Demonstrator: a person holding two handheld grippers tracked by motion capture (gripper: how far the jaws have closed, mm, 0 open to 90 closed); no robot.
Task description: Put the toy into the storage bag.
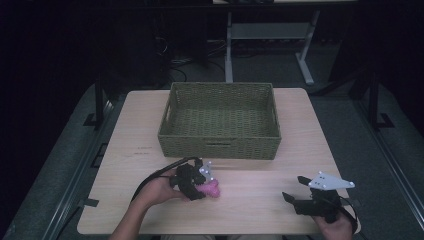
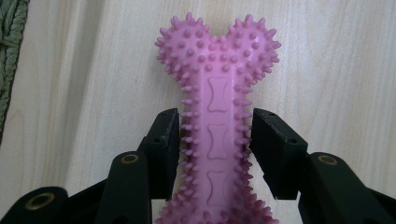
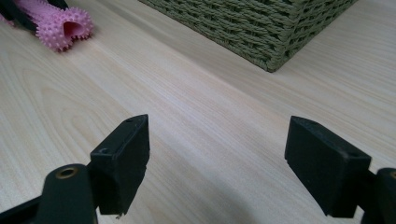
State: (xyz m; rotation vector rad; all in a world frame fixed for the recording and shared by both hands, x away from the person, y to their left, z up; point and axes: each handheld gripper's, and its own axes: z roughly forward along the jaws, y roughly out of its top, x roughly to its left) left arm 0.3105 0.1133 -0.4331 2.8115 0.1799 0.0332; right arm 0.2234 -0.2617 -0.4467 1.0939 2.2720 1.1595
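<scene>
A pink spiky bone-shaped toy [image 2: 218, 70] lies flat on the pale wooden table [image 1: 145, 130], near its front edge and left of the middle. My left gripper [image 2: 215, 119] straddles the toy's narrow shaft, and both black pads touch the spikes on either side. From above, the left gripper [image 1: 199, 186] covers most of the toy [image 1: 213, 189]. My right gripper [image 1: 292, 188] rests at the front right with its jaws wide apart and nothing between them. In the right gripper view one knobbed end of the toy [image 3: 65, 25] lies far off beyond my right gripper [image 3: 217, 140].
A green woven basket [image 1: 220, 146] stands at the middle back of the table, with no contents seen inside. Its corner [image 3: 261, 32] lies ahead of the right gripper, and its edge [image 2: 9, 42] is left of the toy. Bare tabletop separates the two grippers.
</scene>
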